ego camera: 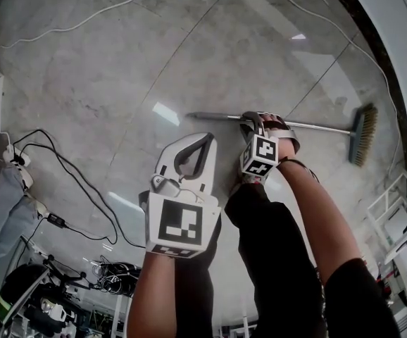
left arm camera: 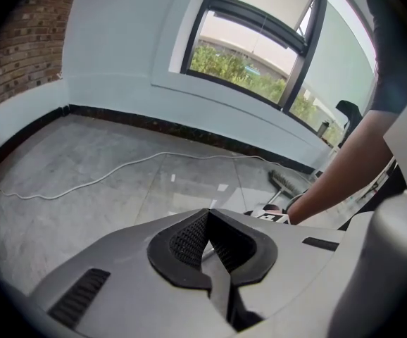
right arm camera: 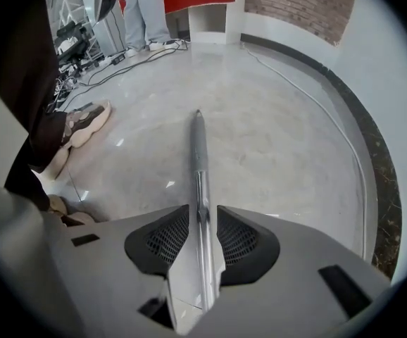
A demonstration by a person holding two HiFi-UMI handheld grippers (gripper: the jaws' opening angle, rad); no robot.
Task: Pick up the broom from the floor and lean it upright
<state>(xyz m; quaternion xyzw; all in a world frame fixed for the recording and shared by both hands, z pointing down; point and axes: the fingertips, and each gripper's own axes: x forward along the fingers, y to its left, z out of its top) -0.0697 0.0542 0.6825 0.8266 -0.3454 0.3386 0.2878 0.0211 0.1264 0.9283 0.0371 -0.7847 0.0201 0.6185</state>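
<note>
Broom (ego camera: 323, 127) flat on floor (ego camera: 105, 76); right gripper (right arm camera: 202, 208) fingers apart astride its handle (right arm camera: 199, 146), not clamping; left gripper (left arm camera: 208, 213) short of broom, fingers closed, empty

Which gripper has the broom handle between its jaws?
The right gripper: the broom handle runs between its parted jaws. The left gripper is shut, with nothing between its jaws.

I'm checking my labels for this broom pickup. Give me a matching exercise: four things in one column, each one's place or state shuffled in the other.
1 broom head
2 left gripper
3 right gripper
4 white cable

A fingers together, empty
B snaking across the floor
C at the broom handle's far end
D open, astride the broom handle

Pairs: 1-C, 2-A, 3-D, 4-B
</note>
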